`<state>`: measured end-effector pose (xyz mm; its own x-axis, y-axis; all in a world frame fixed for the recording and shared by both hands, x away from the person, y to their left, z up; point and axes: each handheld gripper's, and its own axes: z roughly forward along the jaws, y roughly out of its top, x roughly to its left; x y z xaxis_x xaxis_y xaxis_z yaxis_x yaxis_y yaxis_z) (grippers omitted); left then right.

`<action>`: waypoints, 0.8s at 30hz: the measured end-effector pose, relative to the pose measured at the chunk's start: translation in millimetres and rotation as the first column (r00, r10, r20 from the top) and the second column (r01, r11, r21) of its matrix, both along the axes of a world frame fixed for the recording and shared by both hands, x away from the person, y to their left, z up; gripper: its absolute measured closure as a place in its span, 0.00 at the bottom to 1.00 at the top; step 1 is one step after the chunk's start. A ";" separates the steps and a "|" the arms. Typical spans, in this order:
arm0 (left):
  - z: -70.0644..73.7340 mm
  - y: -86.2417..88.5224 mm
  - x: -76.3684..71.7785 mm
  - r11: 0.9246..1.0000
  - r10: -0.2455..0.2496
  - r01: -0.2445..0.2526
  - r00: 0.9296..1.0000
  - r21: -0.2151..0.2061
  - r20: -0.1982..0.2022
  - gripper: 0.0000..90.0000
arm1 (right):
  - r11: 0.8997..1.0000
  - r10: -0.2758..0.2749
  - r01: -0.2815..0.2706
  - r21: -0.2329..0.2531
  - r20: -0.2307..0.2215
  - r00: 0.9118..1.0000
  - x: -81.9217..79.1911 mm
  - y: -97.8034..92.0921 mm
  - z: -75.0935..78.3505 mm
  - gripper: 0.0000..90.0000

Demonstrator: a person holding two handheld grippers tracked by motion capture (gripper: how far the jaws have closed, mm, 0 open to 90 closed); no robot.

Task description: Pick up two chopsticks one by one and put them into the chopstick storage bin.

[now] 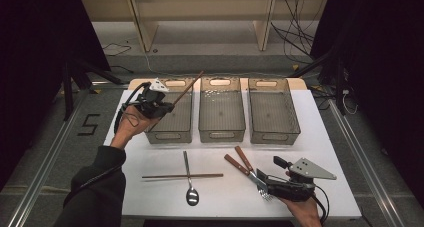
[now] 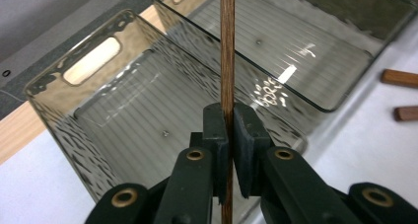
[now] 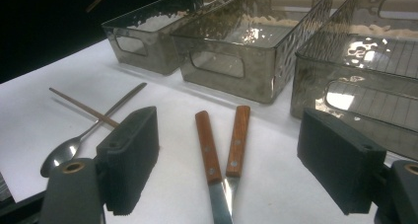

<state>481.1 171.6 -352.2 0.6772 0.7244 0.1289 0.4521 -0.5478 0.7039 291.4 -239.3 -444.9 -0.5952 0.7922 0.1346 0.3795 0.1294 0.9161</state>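
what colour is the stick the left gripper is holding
Reddish-brown, with a fine wood grain. The chopstick shows best in the left gripper view, clamped between the left gripper jaws.

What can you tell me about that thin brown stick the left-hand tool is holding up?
It is a slim, straight chopstick of dark brown wood with fine grain. The left gripper pinches it between its two black jaws, partway along its length. It is lifted clear of the table and slants up over the leftmost clear plastic bin, touching nothing but the jaws.

Grey floor (image 1: 210,52) around a white table (image 1: 150,197) — pale wooden shelving (image 1: 200,12) behind, dark surroundings.
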 end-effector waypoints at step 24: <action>-25.2 20.9 38.5 0.984 0.164 -0.166 0.986 -0.060 -0.033 0.94 | 1.000 0.004 -0.004 0.001 0.000 1.000 -0.2 -0.1 -0.2 0.27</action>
